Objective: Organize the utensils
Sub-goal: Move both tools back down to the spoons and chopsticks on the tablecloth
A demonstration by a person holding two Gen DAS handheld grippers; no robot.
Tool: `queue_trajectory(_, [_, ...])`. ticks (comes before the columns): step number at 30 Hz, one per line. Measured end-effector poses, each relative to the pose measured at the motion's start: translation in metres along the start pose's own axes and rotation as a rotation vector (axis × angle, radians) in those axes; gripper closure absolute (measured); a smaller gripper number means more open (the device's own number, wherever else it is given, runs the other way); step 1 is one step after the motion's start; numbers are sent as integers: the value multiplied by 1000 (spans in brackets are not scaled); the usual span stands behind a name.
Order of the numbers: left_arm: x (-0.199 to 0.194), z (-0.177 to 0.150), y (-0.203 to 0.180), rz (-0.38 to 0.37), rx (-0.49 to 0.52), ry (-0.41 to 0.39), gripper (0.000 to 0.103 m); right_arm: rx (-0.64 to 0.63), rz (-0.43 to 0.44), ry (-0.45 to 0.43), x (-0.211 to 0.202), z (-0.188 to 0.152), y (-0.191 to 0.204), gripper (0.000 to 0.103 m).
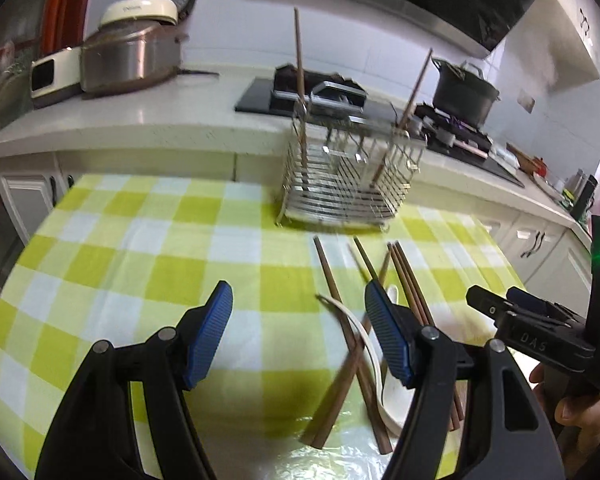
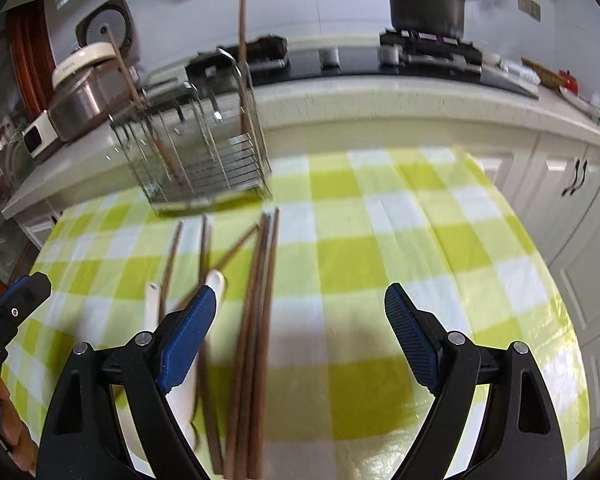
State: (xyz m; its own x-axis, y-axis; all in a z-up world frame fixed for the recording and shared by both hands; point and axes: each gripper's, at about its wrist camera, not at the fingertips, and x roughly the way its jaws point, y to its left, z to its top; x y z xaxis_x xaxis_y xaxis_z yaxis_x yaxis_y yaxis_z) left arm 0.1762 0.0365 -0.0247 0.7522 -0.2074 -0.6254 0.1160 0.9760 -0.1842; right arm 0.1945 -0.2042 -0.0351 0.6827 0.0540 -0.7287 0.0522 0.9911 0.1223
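Note:
A wire utensil rack [image 1: 348, 168] stands at the far edge of the checked table, with two brown chopsticks [image 1: 300, 60] upright in it; it also shows in the right wrist view [image 2: 204, 160]. Several brown chopsticks [image 1: 332, 280] and a white spoon [image 1: 374, 356] lie loose on the cloth in front of it; the same chopsticks [image 2: 256, 320] and the spoon [image 2: 216, 280] lie under my right gripper's left finger. My left gripper [image 1: 299, 296] is open and empty above the table, left of the pile. My right gripper [image 2: 300, 296] is open and empty.
The table has a green and white checked cloth [image 1: 140, 264]. Behind it runs a kitchen counter [image 1: 140, 116] with a rice cooker [image 1: 136, 52], a hob and a black pot [image 1: 464, 92]. White cabinets [image 2: 572, 184] stand at the right.

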Motion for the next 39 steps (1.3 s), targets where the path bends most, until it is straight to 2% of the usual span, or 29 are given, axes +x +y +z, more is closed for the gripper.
queue_trajectory(2, [9, -3, -2, -19, 0, 30, 38, 0, -1, 33, 8, -5, -2, 22])
queue_trajectory(10, [41, -12, -8, -128, -48, 139, 59, -63, 30, 107, 22, -17, 9, 22])
queue_trajectory(12, [52, -13, -10, -160, -64, 169, 66, -73, 39, 114, 24, -18, 12, 22])
queue_trajectory(20, [87, -14, -19, -251, -120, 249, 80, -95, 58, 124, 27, -15, 16, 22])
queue_trajectory(30, [121, -17, -11, -276, -224, 334, 86, -116, 63, 126, 28, -12, 19, 22])
queue_trajectory(35, [127, -14, -10, -282, -222, 345, 89, -141, 78, 128, 29, -12, 29, 23])
queue_trajectory(39, [121, -14, -4, -304, -239, 337, 91, -157, 87, 130, 30, -11, 38, 31])
